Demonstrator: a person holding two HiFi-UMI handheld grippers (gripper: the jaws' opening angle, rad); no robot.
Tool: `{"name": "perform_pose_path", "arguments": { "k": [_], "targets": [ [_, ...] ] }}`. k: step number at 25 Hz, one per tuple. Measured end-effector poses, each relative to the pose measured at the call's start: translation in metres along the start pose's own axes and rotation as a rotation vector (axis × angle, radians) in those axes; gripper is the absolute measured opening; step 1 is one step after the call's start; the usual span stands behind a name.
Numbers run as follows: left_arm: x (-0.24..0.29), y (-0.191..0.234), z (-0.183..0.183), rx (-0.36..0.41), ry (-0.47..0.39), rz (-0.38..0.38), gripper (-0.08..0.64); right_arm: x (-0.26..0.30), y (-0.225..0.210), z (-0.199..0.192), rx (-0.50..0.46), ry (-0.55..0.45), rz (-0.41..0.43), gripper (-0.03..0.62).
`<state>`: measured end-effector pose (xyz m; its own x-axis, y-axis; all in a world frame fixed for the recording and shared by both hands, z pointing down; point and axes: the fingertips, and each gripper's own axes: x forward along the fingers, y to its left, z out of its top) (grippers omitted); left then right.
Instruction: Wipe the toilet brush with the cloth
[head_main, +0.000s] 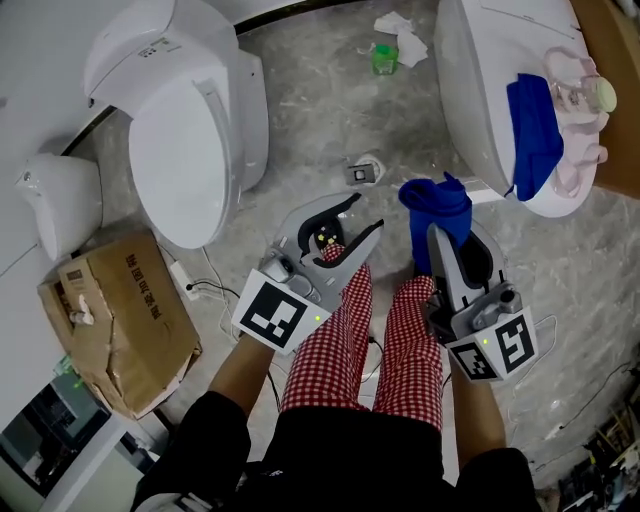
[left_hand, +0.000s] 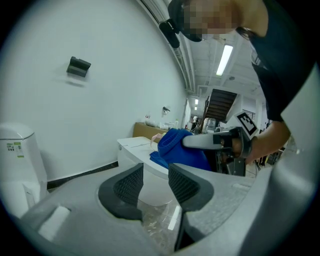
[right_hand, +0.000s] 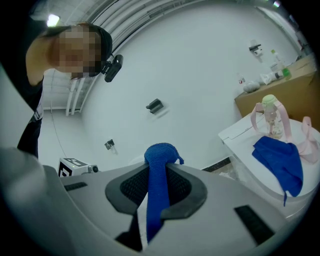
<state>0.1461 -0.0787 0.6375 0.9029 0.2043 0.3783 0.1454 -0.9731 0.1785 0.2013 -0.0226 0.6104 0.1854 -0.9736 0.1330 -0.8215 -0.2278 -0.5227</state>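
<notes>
My right gripper (head_main: 441, 232) is shut on a bunched blue cloth (head_main: 437, 200), which sticks up past the jaw tips. In the right gripper view the cloth (right_hand: 159, 165) runs as a strip between the two pads. My left gripper (head_main: 362, 215) is open with nothing between its fingers, a little left of the right one. The left gripper view shows the gap between its pads (left_hand: 131, 184) empty, with the held cloth (left_hand: 175, 145) beyond. I cannot make out a toilet brush in any view.
A white toilet (head_main: 190, 130) stands at the left, a second toilet's tank (head_main: 480, 90) at the right with another blue cloth (head_main: 535, 130) and a pink bottle (head_main: 585, 100). A cardboard box (head_main: 120, 320), a white bin (head_main: 62, 200) and a small grey object (head_main: 365, 172) sit on the floor.
</notes>
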Motion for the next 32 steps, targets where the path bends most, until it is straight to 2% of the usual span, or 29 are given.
{"name": "perform_pose_path", "arguments": {
  "k": [10, 24, 32],
  "targets": [
    [0.015, 0.024, -0.034, -0.044, 0.037, 0.019, 0.143, 0.014, -0.02, -0.027, -0.003, 0.035, -0.032, 0.064],
    [0.038, 0.044, -0.076, -0.006, 0.101, -0.011, 0.152, 0.031, -0.036, -0.052, 0.029, 0.056, -0.047, 0.064],
    [0.055, 0.06, -0.112, 0.002, 0.174, -0.039, 0.155, 0.042, -0.051, -0.062, 0.042, 0.063, -0.065, 0.064]
  ]
}}
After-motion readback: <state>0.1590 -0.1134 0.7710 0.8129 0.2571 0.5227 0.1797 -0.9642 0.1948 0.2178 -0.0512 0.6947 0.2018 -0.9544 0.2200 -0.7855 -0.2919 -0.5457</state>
